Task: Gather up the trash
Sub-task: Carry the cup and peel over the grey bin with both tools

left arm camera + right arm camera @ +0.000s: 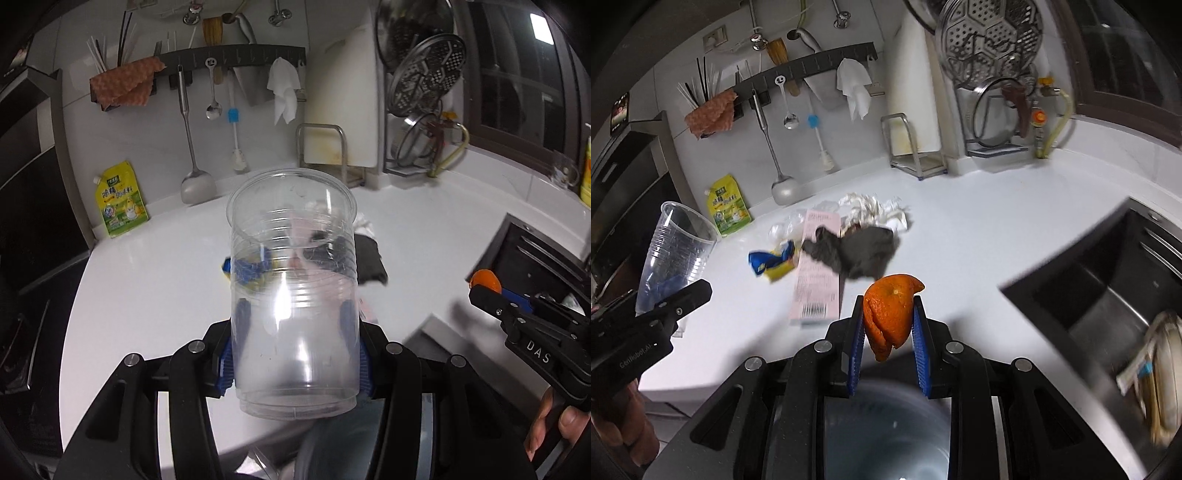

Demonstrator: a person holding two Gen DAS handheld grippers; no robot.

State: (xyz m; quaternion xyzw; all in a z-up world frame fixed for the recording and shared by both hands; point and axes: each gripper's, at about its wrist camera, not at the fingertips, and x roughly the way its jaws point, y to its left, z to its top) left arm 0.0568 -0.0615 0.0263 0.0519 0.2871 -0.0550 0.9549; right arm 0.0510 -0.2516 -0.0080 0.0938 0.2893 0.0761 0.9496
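Clear plastic fills the left wrist view: one ribbed disposable cup point(293, 288) sits clamped between the blue pads of the left gripper point(293, 314), its mouth pointing away toward the wall and its base nearest the camera. In the right wrist view the same cup point(674, 254) shows at the left edge, raised above the white countertop point(979, 240). The right gripper point(888, 321) pinches one piece of orange peel point(890, 314) between its two blue pads, the peel standing up past the fingertips and hanging a little below them; from the left wrist view it is only an orange blob point(485, 280) at the tip of the black jaws. Both held things are off the counter. On the counter lies one loose heap of rubbish: one pink printed receipt point(816, 273) with a barcode at its near end, one crumpled blue-and-yellow wrapper point(772, 260) just left of it, one dark grey crumpled rag or paper point(860, 251) overlapping the receipt's far end, white crumpled tissue point(875, 210) behind that, and some clear plastic film point(786, 229) to the left; how many pieces make up the tissue cannot be told. One yellow-green seasoning pouch point(729, 210) leans against the wall. To the right is one dark sink point(1108, 280), with blurred items in its near corner. On the wall rail hang one ladle point(775, 147), one spoon point(788, 110), one blue-headed brush point(818, 136), one white cloth point(855, 88) and one orange-brown cloth point(711, 114).
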